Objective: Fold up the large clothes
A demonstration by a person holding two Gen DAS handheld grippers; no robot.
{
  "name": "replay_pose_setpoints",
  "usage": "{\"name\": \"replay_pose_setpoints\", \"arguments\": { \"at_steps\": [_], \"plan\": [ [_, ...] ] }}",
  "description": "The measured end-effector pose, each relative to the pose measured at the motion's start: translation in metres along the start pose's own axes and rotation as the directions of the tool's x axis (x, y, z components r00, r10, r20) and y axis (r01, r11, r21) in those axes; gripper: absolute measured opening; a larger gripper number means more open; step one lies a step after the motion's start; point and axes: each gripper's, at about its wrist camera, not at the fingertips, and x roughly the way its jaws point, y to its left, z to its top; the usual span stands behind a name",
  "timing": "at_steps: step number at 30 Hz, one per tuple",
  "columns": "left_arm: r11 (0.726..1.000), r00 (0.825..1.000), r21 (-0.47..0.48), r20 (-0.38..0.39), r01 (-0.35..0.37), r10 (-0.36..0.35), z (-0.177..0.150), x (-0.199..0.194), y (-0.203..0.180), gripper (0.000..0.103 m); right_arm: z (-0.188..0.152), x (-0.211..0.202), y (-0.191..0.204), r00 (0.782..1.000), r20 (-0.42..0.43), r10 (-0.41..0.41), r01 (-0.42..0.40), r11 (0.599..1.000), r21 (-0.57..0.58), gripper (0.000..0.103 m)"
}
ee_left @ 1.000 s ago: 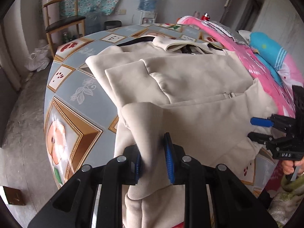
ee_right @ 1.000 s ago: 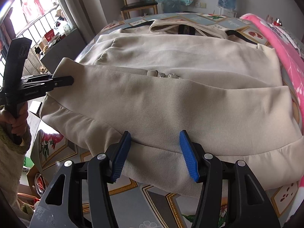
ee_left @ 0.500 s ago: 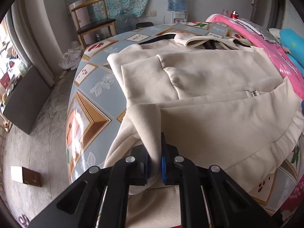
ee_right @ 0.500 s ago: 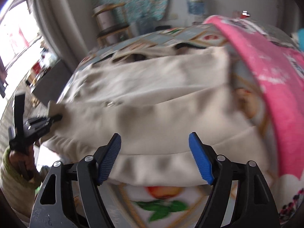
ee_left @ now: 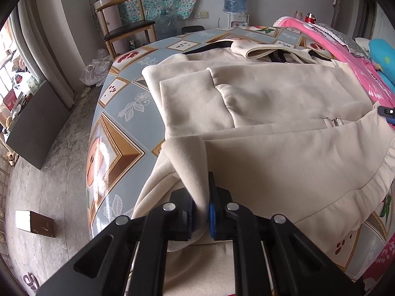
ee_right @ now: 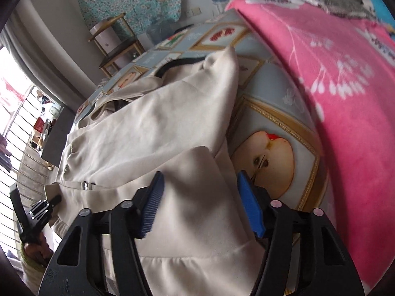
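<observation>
The left gripper [ee_left: 202, 212] is clenched on a ribbed corner of the cream jacket [ee_left: 271, 113], which spreads toward twelve o'clock across the patterned table [ee_left: 118, 133]. The right gripper [ee_right: 201, 204], its jaws just narrowing, straddles the opposite corner without pinching it. If it lifts now, that corner may slip free and the fold would skew toward the pink quilt [ee_right: 333, 79] at two o'clock.

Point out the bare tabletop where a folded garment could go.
Bare tablecloth lies left of the beige jacket, toward the chair; a narrower strip runs between jacket and pink blanket. The middle is covered.
</observation>
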Motion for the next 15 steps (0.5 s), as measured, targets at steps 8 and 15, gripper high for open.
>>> {"name": "replay_pose_setpoints", "arguments": {
  "at_steps": [8,15],
  "plan": [
    [1.000,1.000,-0.001,-0.001,0.001,-0.001,0.000,0.000,0.000,0.010,-0.009,-0.026,0.005,0.998,0.019,0.058,-0.057,0.997,-0.056,0.030],
    [1.000,1.000,0.001,-0.002,0.000,0.000,0.000,0.001,0.000,0.010,-0.020,-0.047,0.033,0.995,0.043,0.092,-0.081,0.974,-0.212,0.031]
  ]
}}
